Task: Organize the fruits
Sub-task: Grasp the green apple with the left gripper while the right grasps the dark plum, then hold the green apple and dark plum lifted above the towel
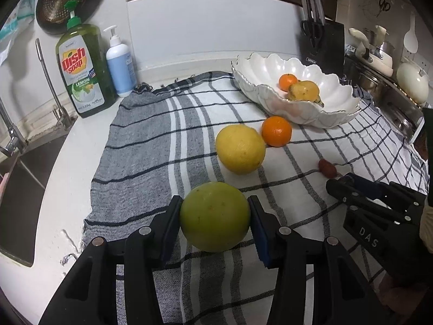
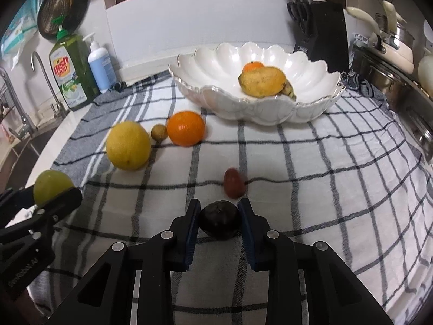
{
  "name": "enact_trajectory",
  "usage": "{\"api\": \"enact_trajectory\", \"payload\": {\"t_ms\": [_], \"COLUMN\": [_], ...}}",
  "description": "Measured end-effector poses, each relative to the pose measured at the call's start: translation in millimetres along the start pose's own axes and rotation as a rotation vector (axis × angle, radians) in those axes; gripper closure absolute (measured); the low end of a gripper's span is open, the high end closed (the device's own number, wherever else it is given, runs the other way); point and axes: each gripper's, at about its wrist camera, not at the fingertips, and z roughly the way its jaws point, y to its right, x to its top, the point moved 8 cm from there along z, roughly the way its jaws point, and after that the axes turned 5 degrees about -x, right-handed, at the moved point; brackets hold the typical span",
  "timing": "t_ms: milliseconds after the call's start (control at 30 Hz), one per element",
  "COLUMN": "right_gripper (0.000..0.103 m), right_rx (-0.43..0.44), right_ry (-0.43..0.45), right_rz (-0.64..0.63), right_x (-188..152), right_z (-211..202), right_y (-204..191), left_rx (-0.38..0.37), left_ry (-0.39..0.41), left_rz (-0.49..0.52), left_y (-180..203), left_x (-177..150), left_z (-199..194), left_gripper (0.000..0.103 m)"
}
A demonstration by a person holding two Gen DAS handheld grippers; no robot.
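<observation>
Both grips sit low: the left hand-held gripper (image 1: 215, 216) pinching the round green fruit (image 1: 214, 216) and the right hand-held gripper (image 2: 219, 220) clamped on the small dark round fruit (image 2: 219, 223) could let either roll free before reaching the white scalloped bowl (image 2: 216, 97).

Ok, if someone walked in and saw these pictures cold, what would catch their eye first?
Probably the two grippers, each clamped on a fruit over the checked cloth: the left gripper on a green round fruit, the right gripper on a small dark fruit. Next, the white scalloped bowl at the back, holding a tangerine and a yellow mango.
</observation>
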Motion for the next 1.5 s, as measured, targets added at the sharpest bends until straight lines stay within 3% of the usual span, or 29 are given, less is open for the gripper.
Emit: {"api": "enact_trajectory", "payload": {"t_ms": [367, 633, 767, 1233, 1500], "right_gripper": [0.073, 0.073, 0.073, 0.073, 0.073], "right_rx": [0.009, 0.063, 0.040, 0.053, 0.070], "right_ry": [0.038, 0.028, 0.050, 0.106, 0.066], "right_rz": [0.039, 0.098, 0.099, 0.024, -0.028], "right_x": [17.0, 24.9, 28.3, 21.0, -1.0], "right_z": [-15.9, -16.5, -21.3, -40.1, -21.7], "right_y": [14.0, 22.7, 26.7, 6.5, -10.9], "left_rx": [-0.025, -0.032, -0.034, -0.028, -0.007], "left_ry": [0.022, 0.034, 0.037, 0.039, 0.001], "left_rz": [0.031, 0.059, 0.067, 0.069, 0.045], "left_y": [17.1, 27.7, 30.9, 24.7, 7.9], "left_x": [19.6, 33.0, 36.2, 28.1, 6.7], "left_z": [-0.8, 2.1, 1.2, -8.7, -0.8], "left_gripper": [0.055, 0.055, 0.055, 0.055, 0.055]}}
